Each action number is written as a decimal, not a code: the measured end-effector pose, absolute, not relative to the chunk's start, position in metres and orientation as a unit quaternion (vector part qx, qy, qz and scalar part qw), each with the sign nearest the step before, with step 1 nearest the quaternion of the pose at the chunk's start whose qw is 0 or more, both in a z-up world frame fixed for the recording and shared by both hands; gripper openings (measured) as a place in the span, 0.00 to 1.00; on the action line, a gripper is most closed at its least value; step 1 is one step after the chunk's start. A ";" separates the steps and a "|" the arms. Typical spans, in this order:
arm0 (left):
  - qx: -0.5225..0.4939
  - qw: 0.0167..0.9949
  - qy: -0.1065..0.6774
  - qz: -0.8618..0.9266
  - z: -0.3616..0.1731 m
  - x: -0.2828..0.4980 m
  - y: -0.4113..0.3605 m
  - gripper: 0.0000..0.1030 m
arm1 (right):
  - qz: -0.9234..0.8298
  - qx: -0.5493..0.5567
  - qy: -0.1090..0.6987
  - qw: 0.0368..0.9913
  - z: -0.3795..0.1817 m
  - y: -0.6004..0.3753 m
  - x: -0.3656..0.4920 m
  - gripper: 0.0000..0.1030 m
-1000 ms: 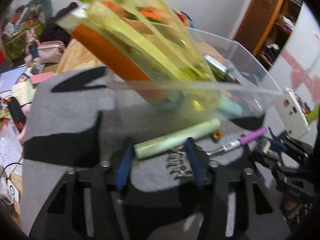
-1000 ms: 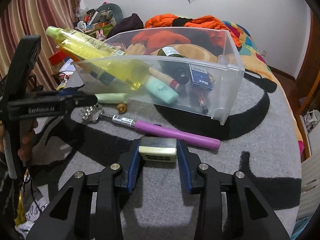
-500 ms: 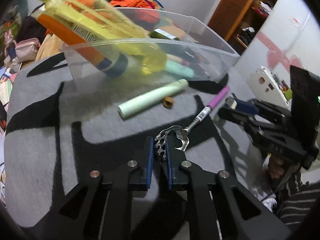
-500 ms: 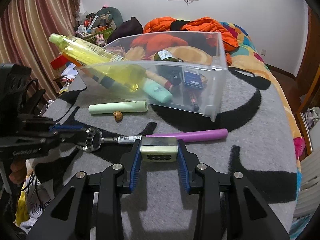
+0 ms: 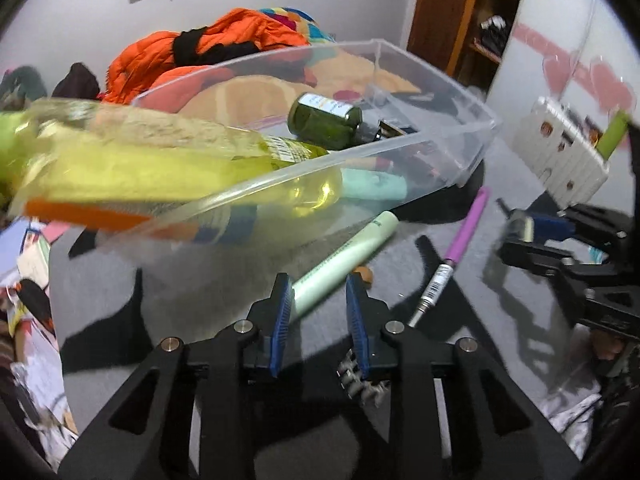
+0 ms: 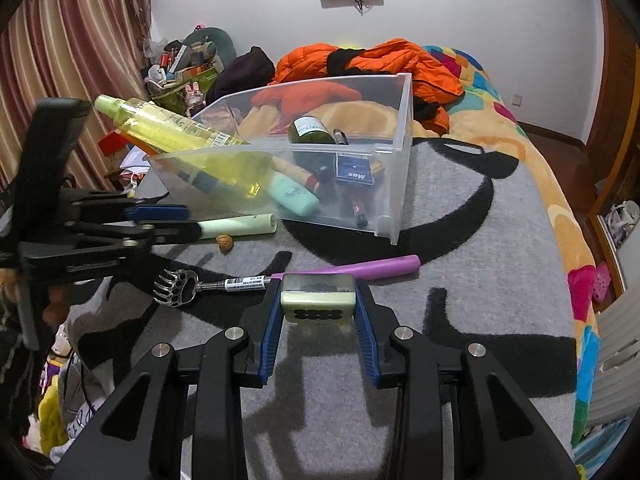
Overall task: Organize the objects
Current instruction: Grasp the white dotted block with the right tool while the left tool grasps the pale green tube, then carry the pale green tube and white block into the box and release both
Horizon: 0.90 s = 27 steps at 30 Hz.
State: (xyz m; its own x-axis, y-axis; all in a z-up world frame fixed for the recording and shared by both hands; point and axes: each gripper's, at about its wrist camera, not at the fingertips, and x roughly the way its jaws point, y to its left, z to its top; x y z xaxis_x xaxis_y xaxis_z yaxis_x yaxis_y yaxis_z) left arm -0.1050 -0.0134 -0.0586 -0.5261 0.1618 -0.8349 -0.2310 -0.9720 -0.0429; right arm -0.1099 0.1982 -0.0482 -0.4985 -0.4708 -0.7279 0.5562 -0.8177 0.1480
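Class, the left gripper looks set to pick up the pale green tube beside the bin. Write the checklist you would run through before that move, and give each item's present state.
1. Left gripper open: ok.
2. Pale green tube between the left fingers: ok, its near end lies there.
3. Fingers touching the tube: cannot tell.
4. Walnut apart from the tube: ok.
5. Right gripper free to help: not ok, shut on a pale green block.
6. Clear bin has room: ok, floor space shows at its right end.

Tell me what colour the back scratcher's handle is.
Purple; the back scratcher's handle shows best in the right wrist view.
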 end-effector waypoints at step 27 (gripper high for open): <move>-0.506 0.079 -0.004 0.859 -0.074 -0.065 -0.049 0.15 | -0.855 0.414 0.049 0.308 -0.049 0.191 -0.106 0.30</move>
State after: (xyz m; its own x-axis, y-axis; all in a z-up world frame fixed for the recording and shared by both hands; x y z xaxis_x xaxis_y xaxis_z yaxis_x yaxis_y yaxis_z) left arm -0.0647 -0.0492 -0.0741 -0.4747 0.1398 -0.8690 -0.1325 -0.9874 -0.0865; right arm -0.1063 0.1908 -0.0491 -0.4671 -0.4867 -0.7382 0.5683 -0.8049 0.1710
